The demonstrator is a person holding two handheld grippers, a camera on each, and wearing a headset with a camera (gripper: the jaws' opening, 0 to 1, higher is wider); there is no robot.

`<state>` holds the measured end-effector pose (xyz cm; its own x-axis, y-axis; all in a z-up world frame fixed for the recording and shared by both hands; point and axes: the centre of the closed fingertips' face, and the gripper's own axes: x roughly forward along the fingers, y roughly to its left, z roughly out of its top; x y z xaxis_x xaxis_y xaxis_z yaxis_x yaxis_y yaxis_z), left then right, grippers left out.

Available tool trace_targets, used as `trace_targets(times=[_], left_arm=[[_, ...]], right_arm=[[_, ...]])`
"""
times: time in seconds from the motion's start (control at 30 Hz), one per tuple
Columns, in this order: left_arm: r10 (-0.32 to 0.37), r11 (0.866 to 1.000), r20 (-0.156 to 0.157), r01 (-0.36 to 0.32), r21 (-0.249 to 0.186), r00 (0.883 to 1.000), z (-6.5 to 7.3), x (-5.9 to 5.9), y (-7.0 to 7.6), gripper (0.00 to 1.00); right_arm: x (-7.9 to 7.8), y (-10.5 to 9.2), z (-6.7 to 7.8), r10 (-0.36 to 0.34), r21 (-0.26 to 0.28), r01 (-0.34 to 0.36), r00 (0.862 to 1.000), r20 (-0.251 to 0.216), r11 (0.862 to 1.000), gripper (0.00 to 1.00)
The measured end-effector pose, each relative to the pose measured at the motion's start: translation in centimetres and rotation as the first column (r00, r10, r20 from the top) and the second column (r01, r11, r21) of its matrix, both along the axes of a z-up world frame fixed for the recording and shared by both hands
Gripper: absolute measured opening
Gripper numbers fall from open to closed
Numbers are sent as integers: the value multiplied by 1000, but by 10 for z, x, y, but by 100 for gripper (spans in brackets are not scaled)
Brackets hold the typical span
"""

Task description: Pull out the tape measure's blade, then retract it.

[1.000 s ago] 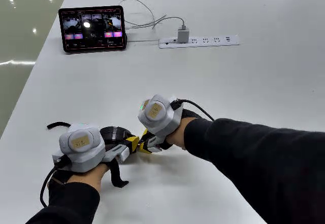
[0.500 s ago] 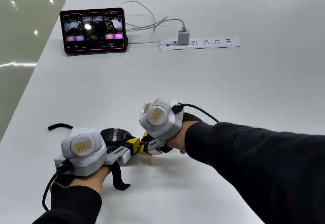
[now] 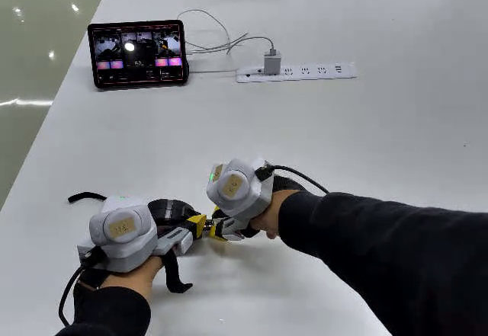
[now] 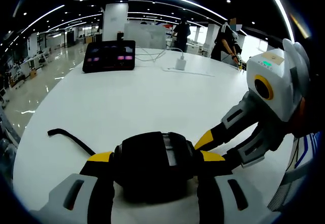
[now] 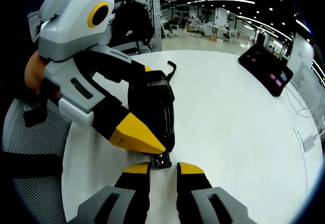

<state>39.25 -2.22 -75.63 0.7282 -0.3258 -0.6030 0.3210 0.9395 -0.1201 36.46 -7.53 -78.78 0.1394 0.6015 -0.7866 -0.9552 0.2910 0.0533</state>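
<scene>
The left gripper (image 4: 155, 158) has its two yellow-tipped jaws pressed against the sides of one black tape measure (image 4: 152, 176), which sits on the white table (image 3: 343, 145) at the near left edge. The right gripper (image 5: 163, 169) meets it from the opposite side. Its two jaws are drawn close together about the blade's small metal end hook (image 5: 161, 160) at the case mouth, though it cannot be told whether they actually pinch it. One black wrist strap (image 4: 71, 137) trails from the case across the table. Well beyond, at the far side, lie one tablet (image 3: 137, 52) with a lit screen and one white power strip (image 3: 305, 71) carrying one charger (image 3: 272, 63) with cables looping from it. The person's dark sleeve (image 3: 381, 252) covers much of the near right tabletop.
</scene>
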Motion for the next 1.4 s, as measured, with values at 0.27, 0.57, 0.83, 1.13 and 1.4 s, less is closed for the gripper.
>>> trace_targets(times=[0.27,0.57,0.83,1.13,1.4], left_arm=[[-34,999,49,34,2,998,20,8,-2,64],[-37,999,61,38,-9,997,34,14,2,75],[-76,997,64,76,-4,995,38,8,3,81],[-171,985,24,171,-20,985,36,-2,-2,92],[-240,971,6,240,7,971,35,-6,4,99]], right_arm=[[2,-5,11,-39,26,39,999,5,999,20],[0,-14,29,-88,83,86,996,23,993,21],[0,-27,41,-119,104,114,992,51,988,24],[-9,-61,45,-210,133,203,977,43,970,26],[-18,-100,48,-297,153,289,954,39,945,28]])
